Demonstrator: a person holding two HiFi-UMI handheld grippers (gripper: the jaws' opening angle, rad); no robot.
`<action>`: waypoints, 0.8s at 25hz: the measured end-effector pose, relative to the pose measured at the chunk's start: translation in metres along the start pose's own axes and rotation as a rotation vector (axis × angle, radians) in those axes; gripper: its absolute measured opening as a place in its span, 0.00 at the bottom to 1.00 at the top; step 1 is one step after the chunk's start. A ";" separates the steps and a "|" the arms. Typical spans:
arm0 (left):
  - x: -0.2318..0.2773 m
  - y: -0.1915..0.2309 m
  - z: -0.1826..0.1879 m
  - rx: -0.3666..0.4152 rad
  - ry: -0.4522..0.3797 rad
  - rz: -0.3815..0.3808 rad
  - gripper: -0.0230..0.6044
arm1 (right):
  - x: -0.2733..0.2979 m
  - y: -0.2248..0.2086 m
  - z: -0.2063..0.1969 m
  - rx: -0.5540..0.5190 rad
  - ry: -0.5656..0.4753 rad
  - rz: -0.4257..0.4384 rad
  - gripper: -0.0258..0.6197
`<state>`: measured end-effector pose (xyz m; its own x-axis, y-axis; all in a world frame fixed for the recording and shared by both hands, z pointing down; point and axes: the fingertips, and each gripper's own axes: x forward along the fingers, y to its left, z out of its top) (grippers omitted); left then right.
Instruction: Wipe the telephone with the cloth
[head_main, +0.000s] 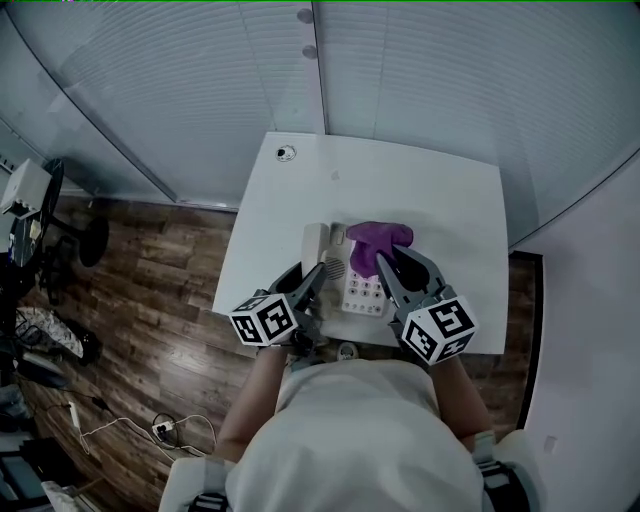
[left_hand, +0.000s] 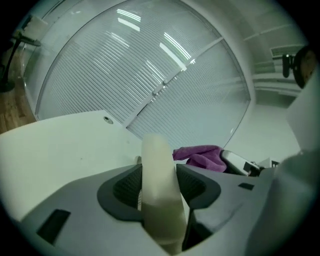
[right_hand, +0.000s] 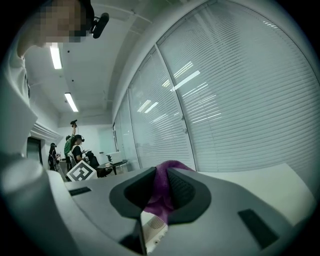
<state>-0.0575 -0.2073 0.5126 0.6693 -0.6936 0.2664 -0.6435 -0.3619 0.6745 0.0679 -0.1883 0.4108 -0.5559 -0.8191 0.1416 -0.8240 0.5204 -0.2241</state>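
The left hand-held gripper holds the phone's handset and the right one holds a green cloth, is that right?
No: the cloth is purple, not green, as the right gripper view shows. The left hand-held gripper does hold the handset, the right hand-held gripper the cloth.

Purple cloth (head_main: 380, 237), cream handset (left_hand: 159, 190), white table (head_main: 450, 200), brown wood-grain floor (head_main: 150, 290), pale grey slatted blinds (head_main: 200, 90)

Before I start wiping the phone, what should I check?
1. Right gripper clamped on the purple cloth: ok.
2. Left gripper clamped on the cream plastic handset: ok.
3. Keypad of the white telephone base uncovered for wiping: ok.
4. Handset fully clear of the base: cannot tell.
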 end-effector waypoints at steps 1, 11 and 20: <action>-0.003 -0.002 0.003 -0.024 -0.018 -0.025 0.39 | 0.001 0.002 0.002 -0.004 -0.002 0.006 0.16; -0.025 -0.001 0.016 -0.205 -0.148 -0.193 0.39 | 0.016 0.016 0.016 -0.022 -0.023 0.070 0.16; -0.042 -0.008 0.016 -0.382 -0.223 -0.343 0.39 | 0.027 0.039 0.047 -0.053 -0.097 0.149 0.16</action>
<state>-0.0867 -0.1853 0.4853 0.6951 -0.7058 -0.1363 -0.1945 -0.3672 0.9096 0.0264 -0.2014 0.3603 -0.6612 -0.7500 0.0165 -0.7393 0.6478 -0.1838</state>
